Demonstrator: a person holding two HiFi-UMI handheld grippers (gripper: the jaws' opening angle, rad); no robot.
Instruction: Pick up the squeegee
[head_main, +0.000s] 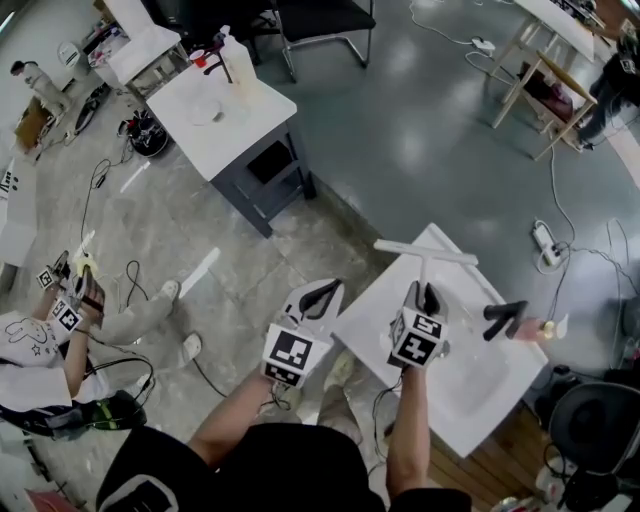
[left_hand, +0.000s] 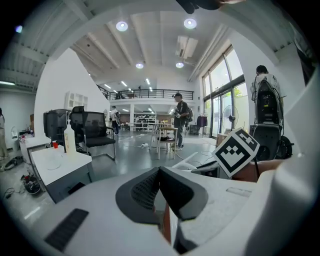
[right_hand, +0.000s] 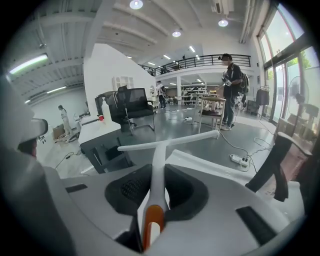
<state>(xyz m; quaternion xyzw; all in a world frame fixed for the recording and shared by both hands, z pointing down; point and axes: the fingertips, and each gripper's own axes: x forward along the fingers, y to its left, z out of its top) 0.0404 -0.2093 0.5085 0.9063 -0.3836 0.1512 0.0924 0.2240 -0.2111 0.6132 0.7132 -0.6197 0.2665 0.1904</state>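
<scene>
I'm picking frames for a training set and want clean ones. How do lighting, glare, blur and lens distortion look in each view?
Head view: evenly lit and sharp, soft sheen on the grey floor, edges bowed. Left gripper view: strong fisheye with black corners, ceiling lights blown out. Right gripper view: same fisheye, bright windows at right, the squeegee crisp along its handle.

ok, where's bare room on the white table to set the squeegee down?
Bare: near half of the white table, between the right tool and the near corner. Crowded: right edge by the black object; far corner lies under the held squeegee.
</scene>
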